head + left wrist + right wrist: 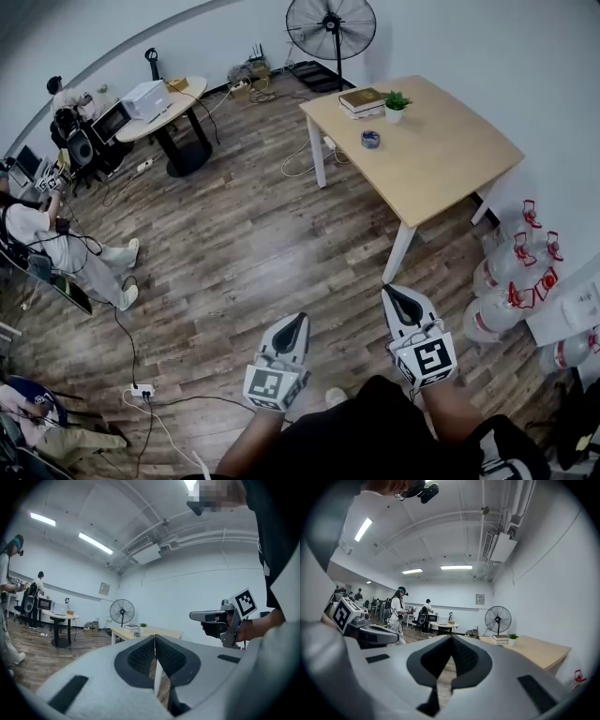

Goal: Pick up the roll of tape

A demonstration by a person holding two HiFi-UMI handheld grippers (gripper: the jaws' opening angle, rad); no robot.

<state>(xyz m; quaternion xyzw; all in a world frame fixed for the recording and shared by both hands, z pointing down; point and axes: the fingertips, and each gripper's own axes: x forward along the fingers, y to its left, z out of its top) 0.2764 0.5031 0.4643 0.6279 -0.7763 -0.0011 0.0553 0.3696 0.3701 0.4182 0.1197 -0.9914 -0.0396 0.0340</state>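
2 grippers are in my hands, my left gripper (pixel 292 324) and my right gripper (pixel 397 294). Both point level over the brown wood-plank floor (pixel 234 244), because I stand well apart from the goal and nothing is within reach. Each has its jaws clenched together on nothing; I judge they are closed simply for carrying. The small blue-grey roll of tape (pixel 370 140), seemingly a ring though tiny from here, lies flat on the light wooden tabletop (pixel 450 159). It sits near a stack of dark books (pixel 361 99) and a small green plant in a white pot (pixel 396 105). I would need to walk over first, then open 1 gripper.
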